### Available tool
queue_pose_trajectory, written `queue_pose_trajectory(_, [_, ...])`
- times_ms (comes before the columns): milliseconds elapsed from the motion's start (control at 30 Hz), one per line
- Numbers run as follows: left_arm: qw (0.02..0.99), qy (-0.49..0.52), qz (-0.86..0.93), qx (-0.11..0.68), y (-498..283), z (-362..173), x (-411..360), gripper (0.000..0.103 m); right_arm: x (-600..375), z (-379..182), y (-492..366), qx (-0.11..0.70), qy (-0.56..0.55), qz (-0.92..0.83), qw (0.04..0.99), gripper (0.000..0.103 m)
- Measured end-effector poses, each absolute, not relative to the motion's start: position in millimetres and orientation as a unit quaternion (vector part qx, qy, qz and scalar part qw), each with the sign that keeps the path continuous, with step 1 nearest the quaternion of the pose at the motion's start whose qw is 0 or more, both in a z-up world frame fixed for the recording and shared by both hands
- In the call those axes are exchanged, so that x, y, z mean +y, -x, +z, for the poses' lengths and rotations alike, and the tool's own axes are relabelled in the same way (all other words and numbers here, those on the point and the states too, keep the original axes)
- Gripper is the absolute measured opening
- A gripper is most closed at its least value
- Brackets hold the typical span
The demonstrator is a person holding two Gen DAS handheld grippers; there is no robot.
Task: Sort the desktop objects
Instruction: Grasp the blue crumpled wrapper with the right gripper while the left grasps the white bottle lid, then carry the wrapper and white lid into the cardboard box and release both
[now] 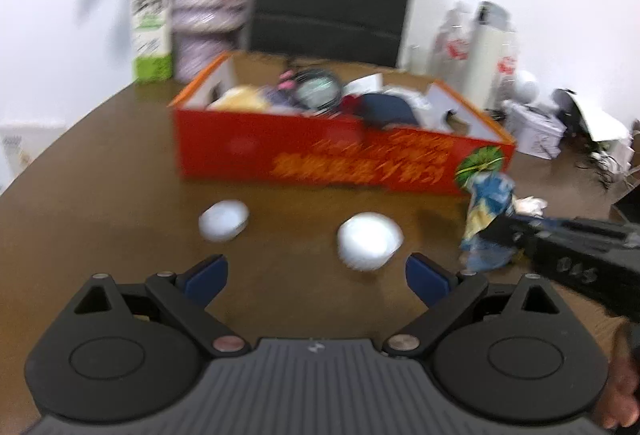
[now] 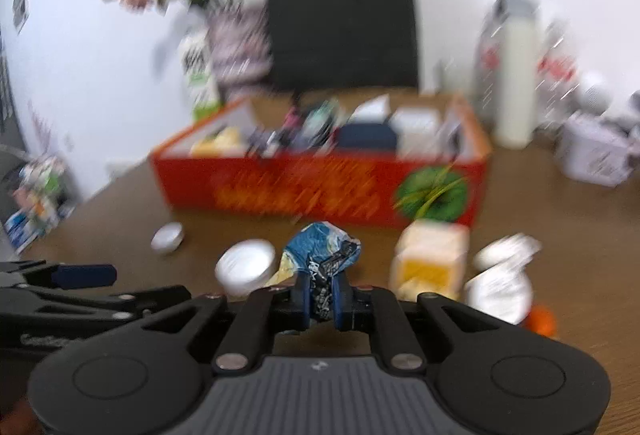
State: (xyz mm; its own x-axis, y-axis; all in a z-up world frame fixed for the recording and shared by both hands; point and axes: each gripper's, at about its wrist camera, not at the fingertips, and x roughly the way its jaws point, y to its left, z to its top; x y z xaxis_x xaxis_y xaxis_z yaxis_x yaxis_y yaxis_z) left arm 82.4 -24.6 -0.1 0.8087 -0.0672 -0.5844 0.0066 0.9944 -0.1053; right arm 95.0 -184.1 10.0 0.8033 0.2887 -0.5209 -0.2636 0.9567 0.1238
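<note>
My right gripper (image 2: 321,299) is clamped on a crumpled blue and yellow wrapper (image 2: 320,255), its thin crinkled foil bunched between the blue pads and sticking up above them. My left gripper (image 1: 316,271) has its blue-padded fingers (image 1: 206,275) spread wide apart with nothing between them, hovering over the brown wood-grain table (image 1: 120,163). Ahead of it lie two smooth, round white lids or tins (image 1: 223,219) (image 1: 369,241), flat on the wood, well apart from each other. Behind them, toward the far edge of the table, stands a long red cardboard box (image 1: 320,159) with glossy printed sides, filled with mixed items too blurred to name. To the right of the wrapper sit a blocky yellow and white carton (image 2: 432,259) and crumpled white paper (image 2: 500,275).
</note>
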Motion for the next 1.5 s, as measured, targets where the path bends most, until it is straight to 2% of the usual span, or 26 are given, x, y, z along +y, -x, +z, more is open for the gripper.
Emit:
queue_pose_trajectory(167, [0.951, 0.033, -0.033, 0.305, -110, -9, -49, 0.098, -215, 21, -80, 0.201, -0.050, 0.144, 0.968, 0.010])
queue_pose_trajectory(333, [0.953, 0.022, -0.038, 0.299, -121, -13, -62, 0.098, -226, 21, -83, 0.203, -0.066, 0.128, 0.969, 0.010])
queue_pose_trajectory(367, [0.952, 0.017, -0.033, 0.303, -124, -13, -64, 0.094, -226, 21, -82, 0.203, -0.067, 0.127, 0.969, 0.010])
queue_pose_trajectory(433, [0.946, 0.012, -0.028, 0.322, -128, -17, -65, 0.076, -226, 21, -77, 0.198, -0.067, 0.128, 0.969, 0.010])
queue_pose_trajectory(500, [0.946, 0.000, -0.013, 0.324, -126, -19, -64, 0.041, -224, 22, -74, 0.193, -0.066, 0.134, 0.970, 0.010])
queue_pose_trajectory(567, [0.945, -0.008, -0.005, 0.326, -123, -19, -62, 0.041, -220, 23, -72, 0.192, -0.061, 0.137, 0.970, 0.010])
queue_pose_trajectory(667, [0.944, 0.033, -0.008, 0.327, -112, -13, -53, 0.040, -215, 22, -71, 0.192, -0.053, 0.145, 0.969, 0.010])
queue_pose_trajectory(933, [0.960, 0.044, -0.011, 0.277, -55, 28, -46, 0.040, -199, 16, -66, 0.204, -0.038, 0.162, 0.965, 0.010])
queue_pose_trajectory(1200, [0.961, 0.057, -0.013, 0.270, -14, 36, -36, 0.040, -185, 27, -28, 0.218, -0.043, 0.171, 0.960, 0.010])
queue_pose_trajectory(1400, [0.962, 0.082, -0.032, 0.260, -4, 56, -18, 0.040, -181, 48, 0, 0.219, -0.030, 0.176, 0.959, 0.009])
queue_pose_trajectory(1500, [0.956, 0.115, -0.081, 0.258, -15, 86, 6, 0.040, -184, 74, 2, 0.207, -0.022, 0.175, 0.962, 0.009])
